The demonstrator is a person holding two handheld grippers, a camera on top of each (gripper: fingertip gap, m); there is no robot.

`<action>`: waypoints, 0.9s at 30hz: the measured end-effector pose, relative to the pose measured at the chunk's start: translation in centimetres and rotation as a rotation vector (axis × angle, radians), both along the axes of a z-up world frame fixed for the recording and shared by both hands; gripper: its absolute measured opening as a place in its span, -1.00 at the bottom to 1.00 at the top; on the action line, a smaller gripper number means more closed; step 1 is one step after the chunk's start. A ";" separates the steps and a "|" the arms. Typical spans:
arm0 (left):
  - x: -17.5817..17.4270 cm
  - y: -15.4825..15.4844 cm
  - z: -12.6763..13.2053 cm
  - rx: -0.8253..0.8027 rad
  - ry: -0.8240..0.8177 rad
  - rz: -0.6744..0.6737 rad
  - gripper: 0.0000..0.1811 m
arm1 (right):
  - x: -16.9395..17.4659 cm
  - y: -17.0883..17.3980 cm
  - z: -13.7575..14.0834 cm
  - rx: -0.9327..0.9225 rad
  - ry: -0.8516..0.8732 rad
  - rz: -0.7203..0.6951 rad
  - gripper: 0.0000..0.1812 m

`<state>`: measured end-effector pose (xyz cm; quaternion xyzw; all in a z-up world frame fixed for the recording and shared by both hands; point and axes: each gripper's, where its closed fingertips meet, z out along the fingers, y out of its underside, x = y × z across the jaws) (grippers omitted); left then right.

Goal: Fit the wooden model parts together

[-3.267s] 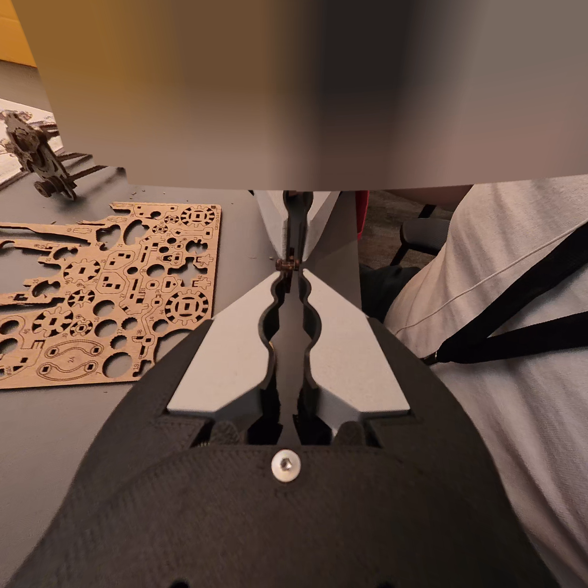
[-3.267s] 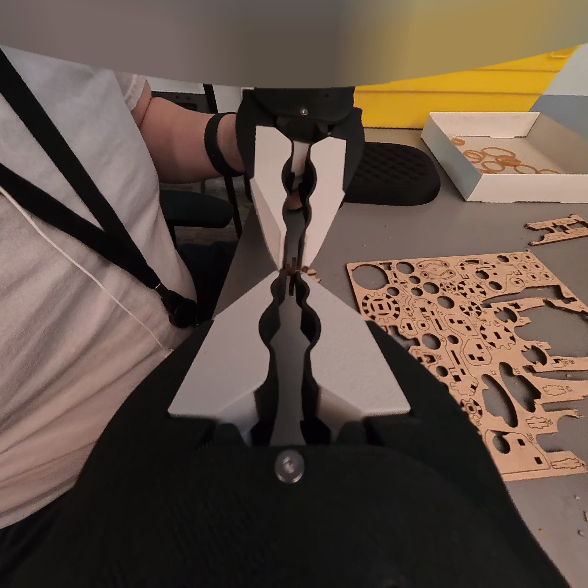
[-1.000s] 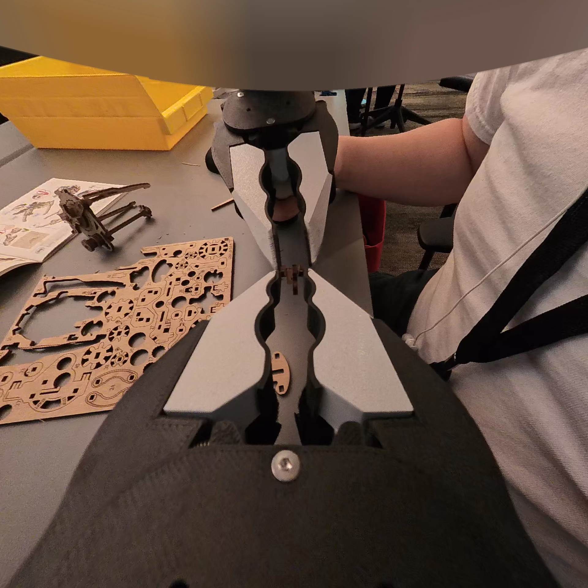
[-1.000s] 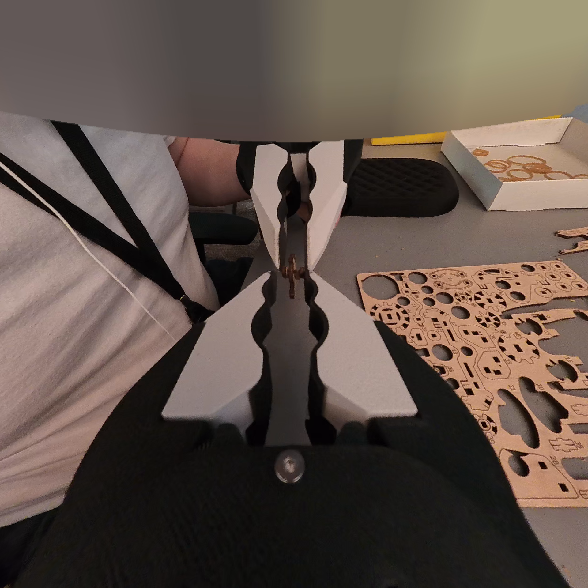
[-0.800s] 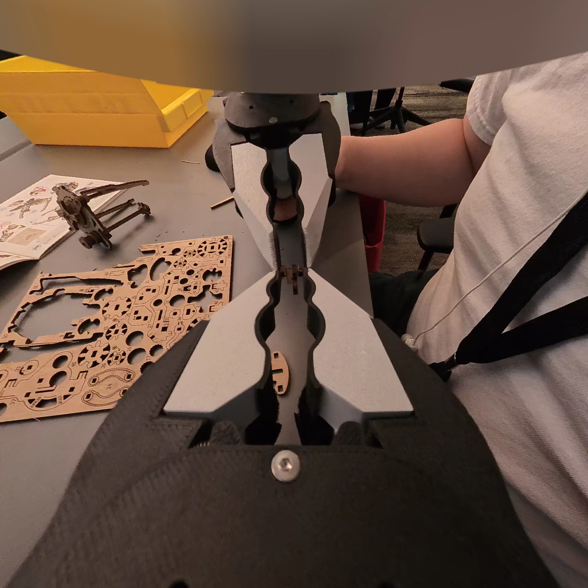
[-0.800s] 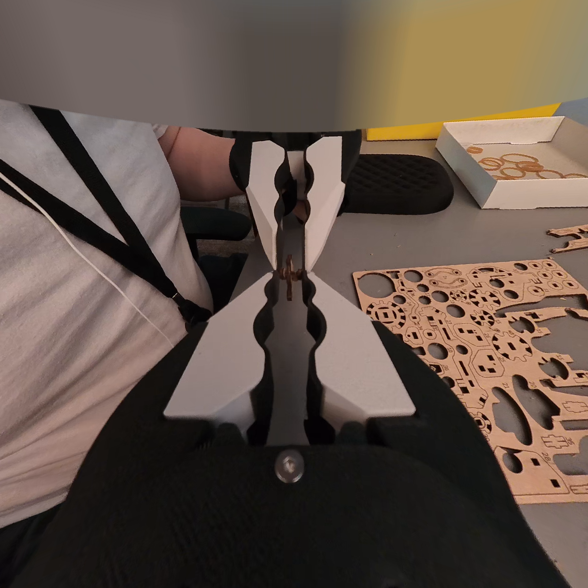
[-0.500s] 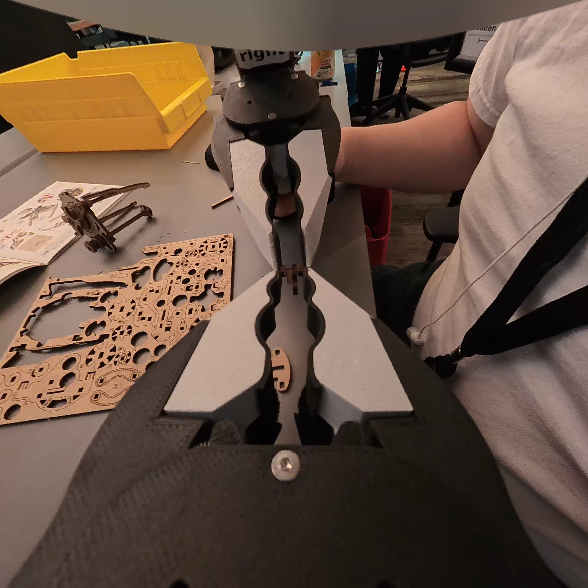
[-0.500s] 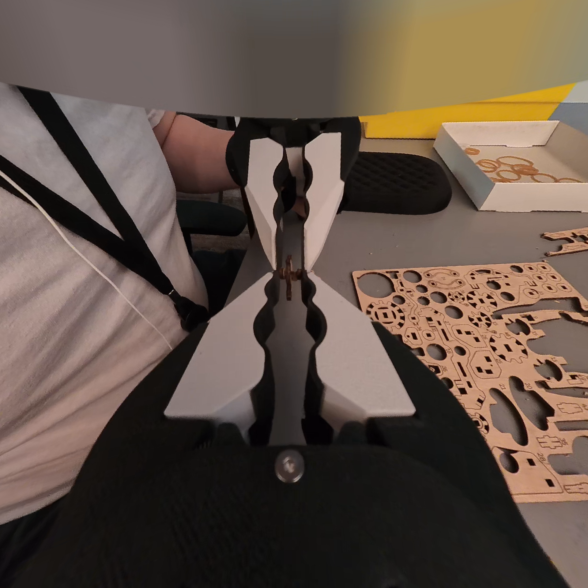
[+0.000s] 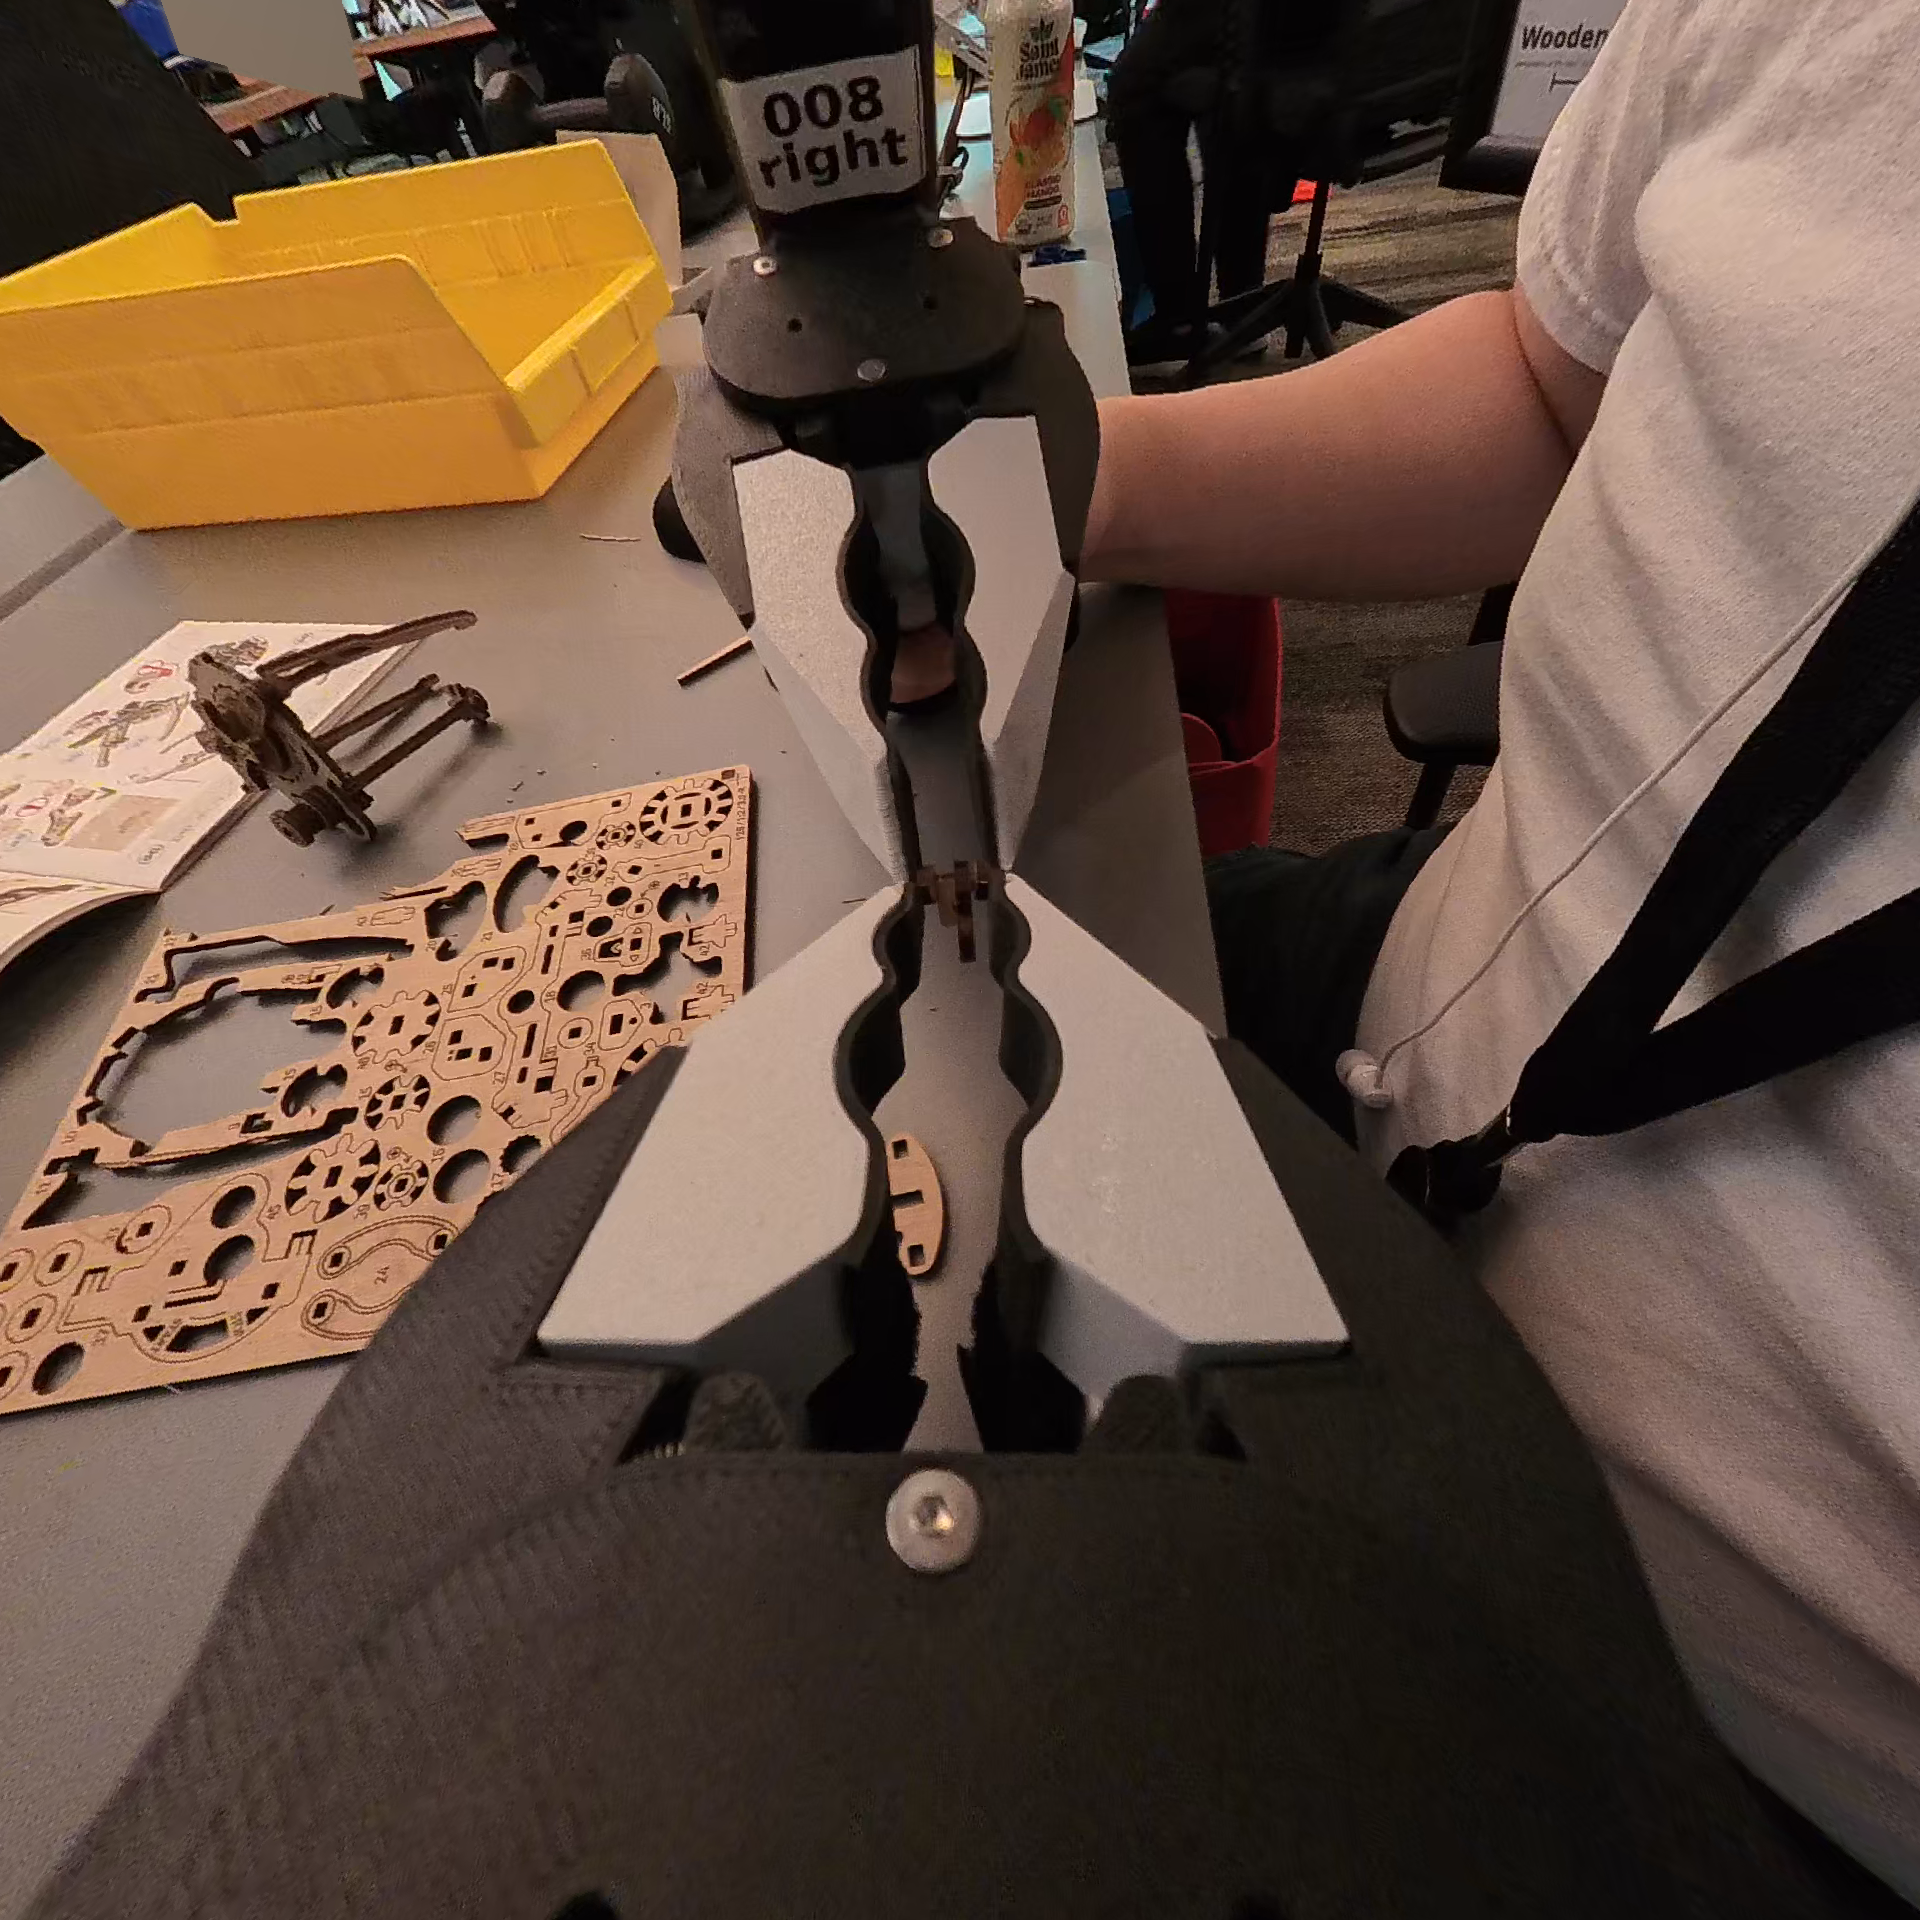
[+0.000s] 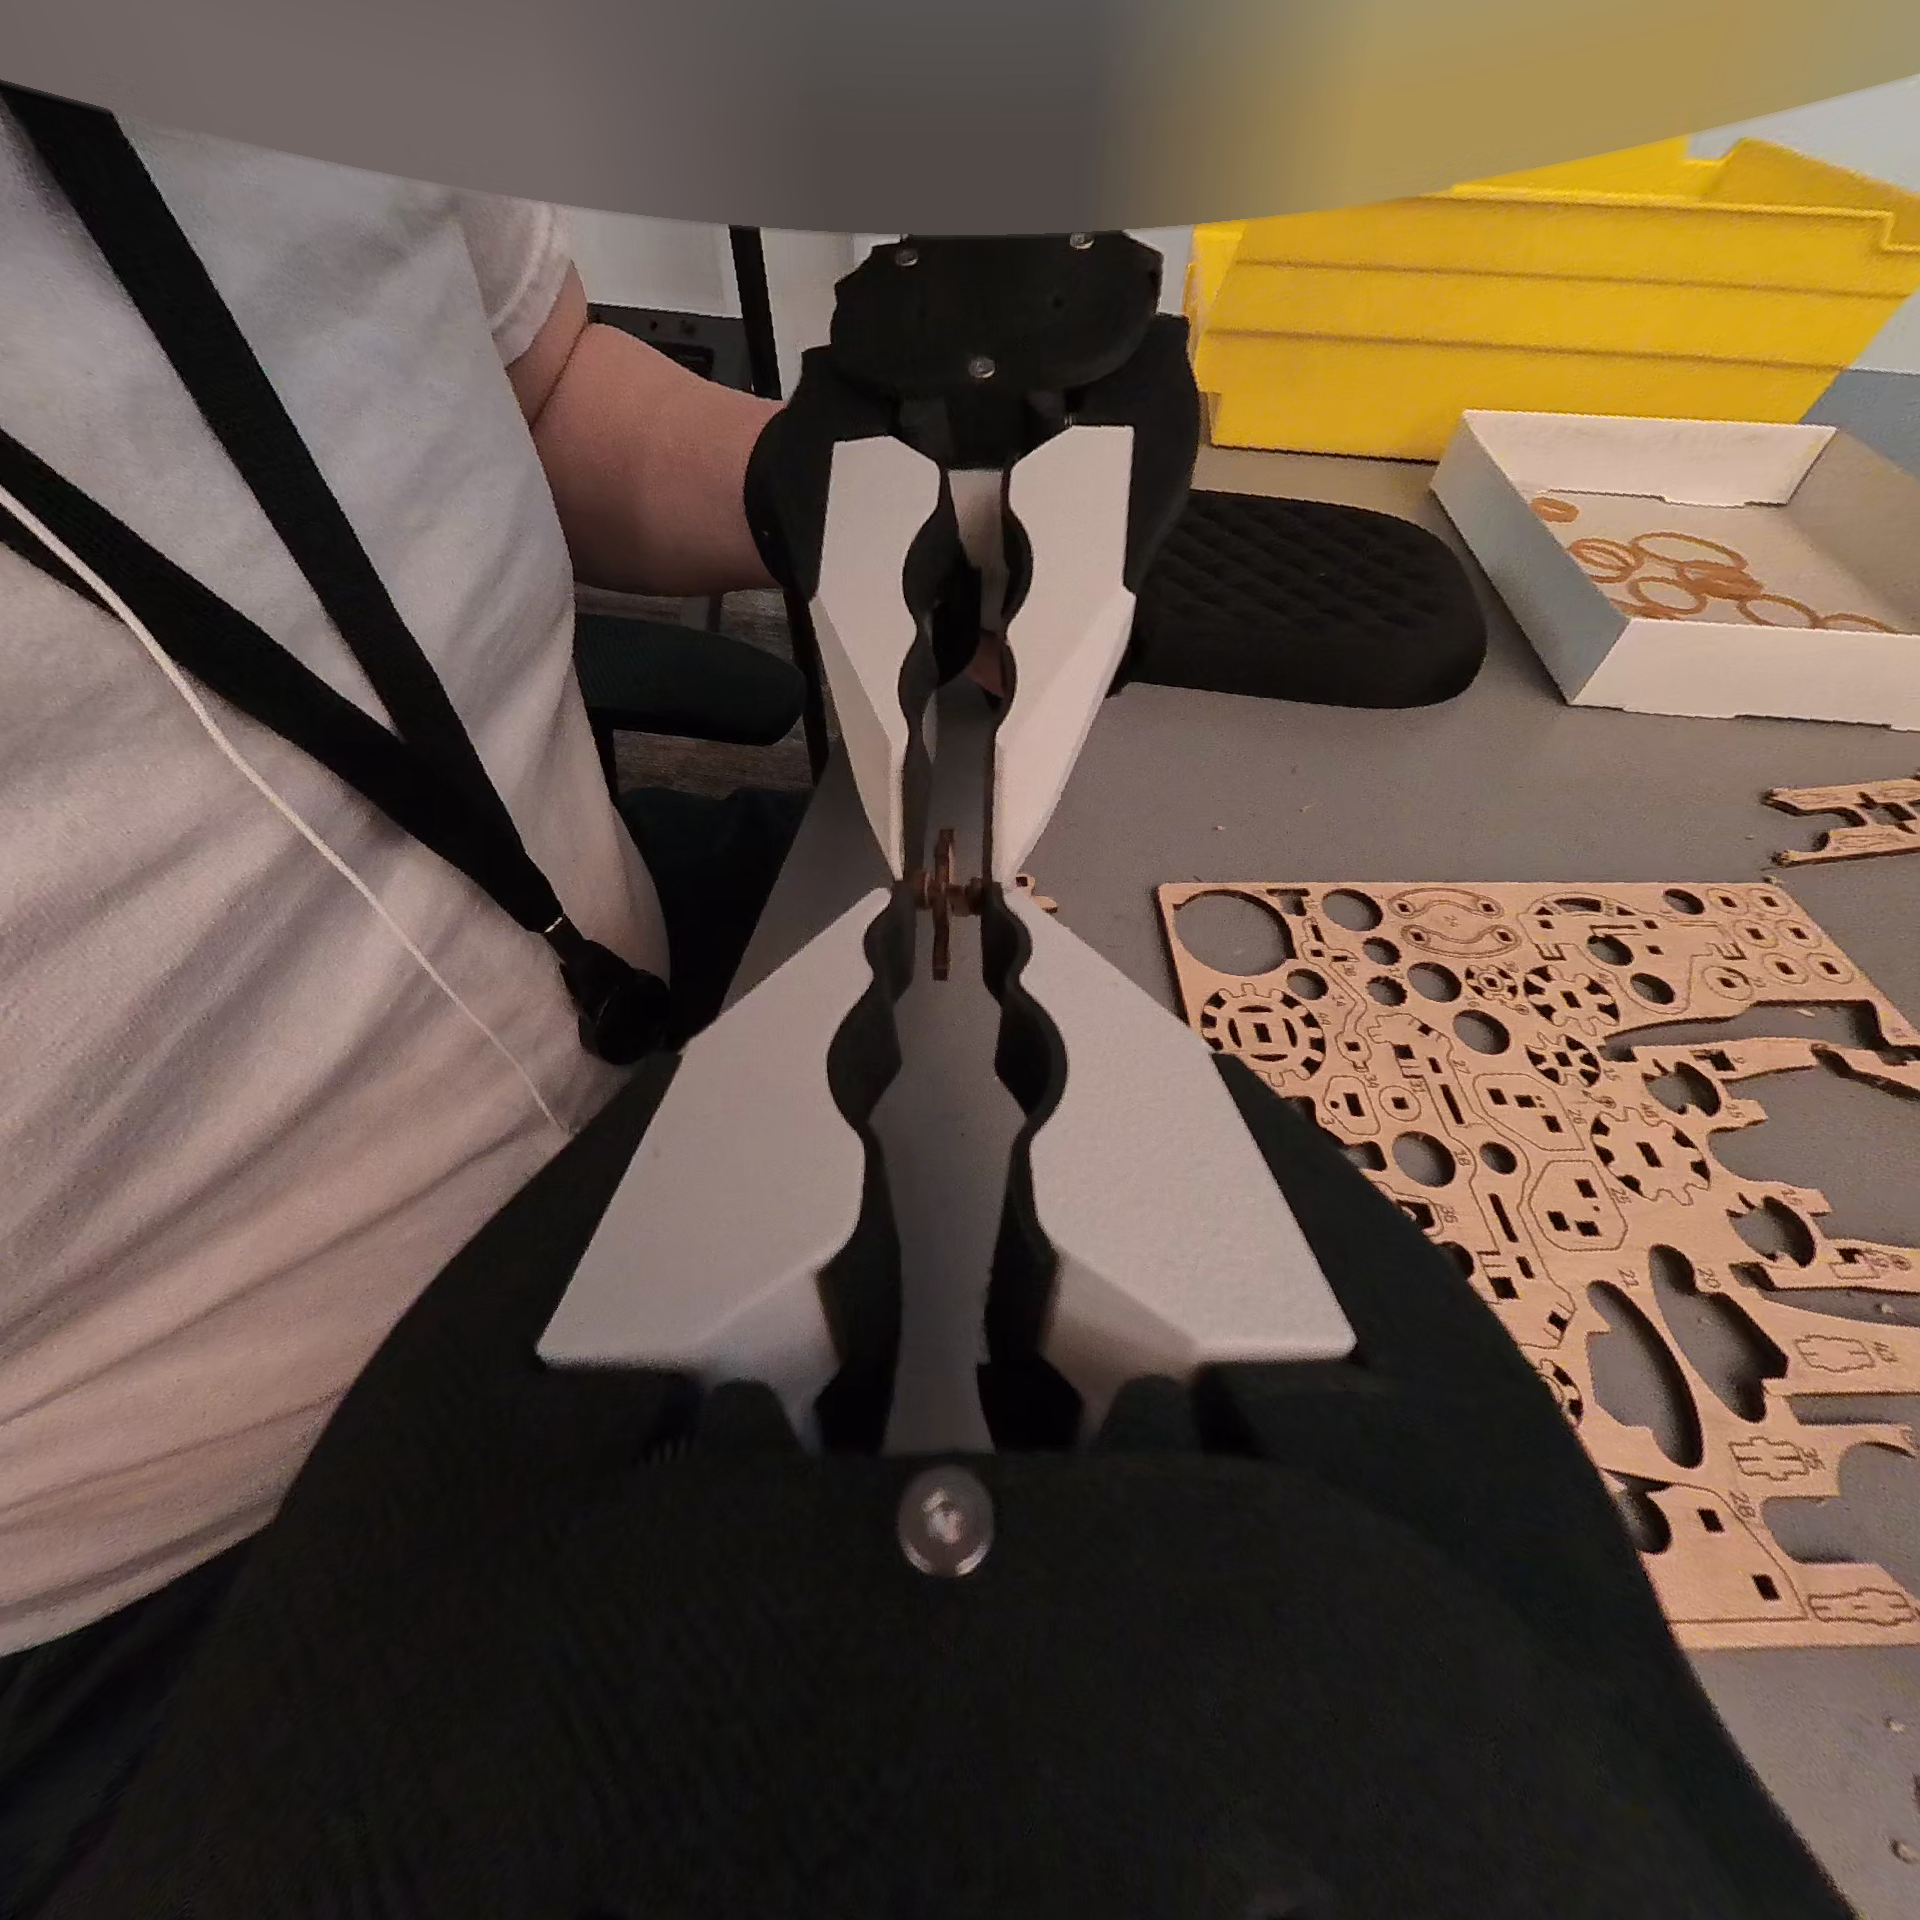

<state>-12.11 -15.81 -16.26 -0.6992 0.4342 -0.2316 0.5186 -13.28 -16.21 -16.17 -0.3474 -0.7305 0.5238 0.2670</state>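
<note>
My left gripper (image 9: 951, 896) and my right gripper (image 10: 943, 906) meet tip to tip above the table's near edge. Each is shut on a small wooden part. The parts (image 9: 961, 914) touch in the narrow gap between the tips. In the right wrist view they (image 10: 942, 935) look like a toothed disc, seen edge-on, on a short cross pin. The right gripper (image 9: 948, 857) faces me in the left wrist view, and the left gripper (image 10: 948, 852) faces me in the right wrist view. How the parts join is hidden by the fingertips.
A cut-out plywood sheet (image 9: 364, 1039) (image 10: 1558, 1143) lies on the grey table (image 9: 582, 623). A loose oval piece (image 9: 914, 1205) lies under my left fingers. A dark part-built model (image 9: 281, 717) stands on a booklet (image 9: 94, 769). Farther off are a yellow bin (image 9: 312, 343), a white tray of rings (image 10: 1662, 582) and a black pad (image 10: 1299, 603). A person in a white shirt (image 9: 1662, 831) sits close. My left and right fingertips are right by each other. My right tips are roughly 6 cm from the loose oval piece (image 9: 914, 1205).
Both grippers stay shut and tip to tip on the small parts. The pair has shifted and tilted a little, so more of the far table and the bins shows.
</note>
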 end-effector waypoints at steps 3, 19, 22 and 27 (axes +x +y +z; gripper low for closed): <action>0.0 0.0 0.0 0.003 0.005 -0.004 -0.87 | 0.0 0.0 0.0 0.018 0.008 0.000 -0.88; 0.0 0.5 0.4 -0.002 -0.019 0.018 -0.87 | 0.0 0.5 0.4 -0.027 0.013 -0.015 -0.88; 0.1 0.4 0.5 -0.050 -0.063 0.008 -0.87 | 0.1 0.5 0.5 -0.041 0.010 -0.008 -0.88; -0.3 0.5 0.3 -0.050 -0.037 0.011 -0.93 | 0.0 0.7 0.8 -0.070 0.018 -0.010 -0.88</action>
